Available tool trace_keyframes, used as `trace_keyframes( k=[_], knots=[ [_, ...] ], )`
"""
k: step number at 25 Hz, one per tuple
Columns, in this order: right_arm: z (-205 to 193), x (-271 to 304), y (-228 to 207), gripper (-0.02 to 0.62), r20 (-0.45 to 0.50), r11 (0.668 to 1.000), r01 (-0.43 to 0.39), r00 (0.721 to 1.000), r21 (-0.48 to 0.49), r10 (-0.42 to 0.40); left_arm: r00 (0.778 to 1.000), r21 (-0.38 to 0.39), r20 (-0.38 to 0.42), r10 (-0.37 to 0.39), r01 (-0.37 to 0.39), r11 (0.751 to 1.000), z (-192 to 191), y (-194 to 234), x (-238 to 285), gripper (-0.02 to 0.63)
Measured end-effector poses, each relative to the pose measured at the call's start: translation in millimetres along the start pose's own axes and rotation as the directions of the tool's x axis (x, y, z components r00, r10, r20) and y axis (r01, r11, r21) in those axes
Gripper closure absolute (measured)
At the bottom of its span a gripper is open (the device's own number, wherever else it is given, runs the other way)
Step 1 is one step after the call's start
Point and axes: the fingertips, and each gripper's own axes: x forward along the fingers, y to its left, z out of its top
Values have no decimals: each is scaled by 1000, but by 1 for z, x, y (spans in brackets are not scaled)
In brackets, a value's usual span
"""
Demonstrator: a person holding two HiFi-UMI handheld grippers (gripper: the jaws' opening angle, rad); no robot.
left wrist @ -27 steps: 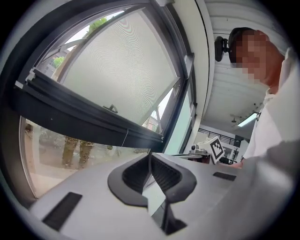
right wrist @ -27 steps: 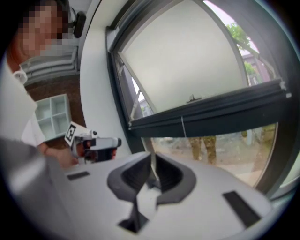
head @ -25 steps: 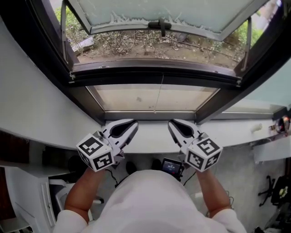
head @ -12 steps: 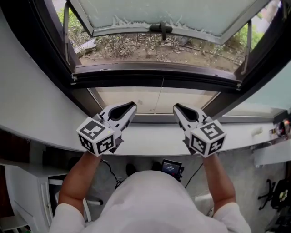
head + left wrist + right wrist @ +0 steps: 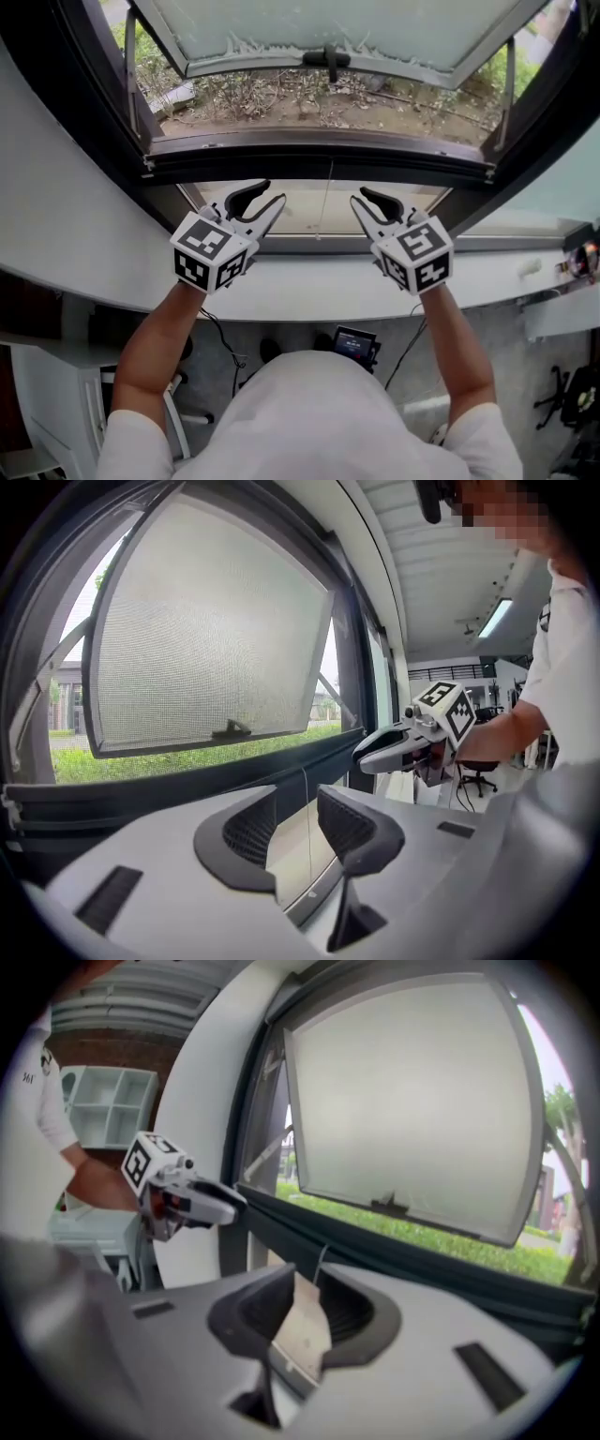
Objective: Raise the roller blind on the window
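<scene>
The beige roller blind (image 5: 281,204) covers the low pane under the dark window frame (image 5: 319,155), and a thin cord (image 5: 327,192) hangs down its middle. My left gripper (image 5: 259,201) is in front of the blind's left half and my right gripper (image 5: 369,202) in front of its right half, both just above the sill. Both pairs of jaws have just been opening, with nothing between them. Through the gap of the left gripper (image 5: 298,832) I see the blind (image 5: 292,850) and the cord (image 5: 305,808). The right gripper (image 5: 298,1321) frames the blind (image 5: 304,1337) the same way.
A white sill (image 5: 309,281) runs below the blind. Above it a frosted sash (image 5: 356,23) with a dark handle (image 5: 330,58) is tilted open outward over bare ground. White wall flanks the frame. Under the sill are a small device (image 5: 354,345) and cables; an office chair (image 5: 562,394) stands at right.
Both grippers have risen from in front of the sill to the blind, rolling as they went. Their jaws, shut before, now stand apart.
</scene>
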Motion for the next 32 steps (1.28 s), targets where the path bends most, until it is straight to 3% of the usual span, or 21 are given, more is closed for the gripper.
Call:
trace_keyframes(
  k=[6, 10, 17, 21, 24, 27, 32],
  knots=[
    [0, 15, -5, 491, -76, 973, 17, 997, -228, -35, 996, 153, -83, 14, -2, 988, -8, 7, 14, 454],
    [2, 23, -10, 474, -114, 936, 10, 992, -353, -54, 985, 284, -172, 11, 39, 958, -19, 9, 23, 434],
    [1, 37, -16, 461, -184, 859, 4, 976, -512, -114, 968, 417, -247, 43, 66, 907, -26, 16, 33, 410],
    [2, 45, -22, 436, -214, 816, -6, 966, -578, -145, 960, 484, -272, 67, 76, 872, -26, 21, 39, 397],
    [-1, 52, -27, 410, -238, 796, -14, 958, -605, -163, 948, 552, -300, 102, 85, 830, -29, 25, 44, 394],
    [-5, 58, -30, 399, -253, 755, -23, 949, -656, -191, 939, 596, -319, 125, 97, 797, -32, 26, 50, 394],
    [-13, 65, -34, 385, -297, 687, -51, 923, -725, -245, 926, 635, -341, 163, 99, 766, -30, 33, 57, 393]
  ],
)
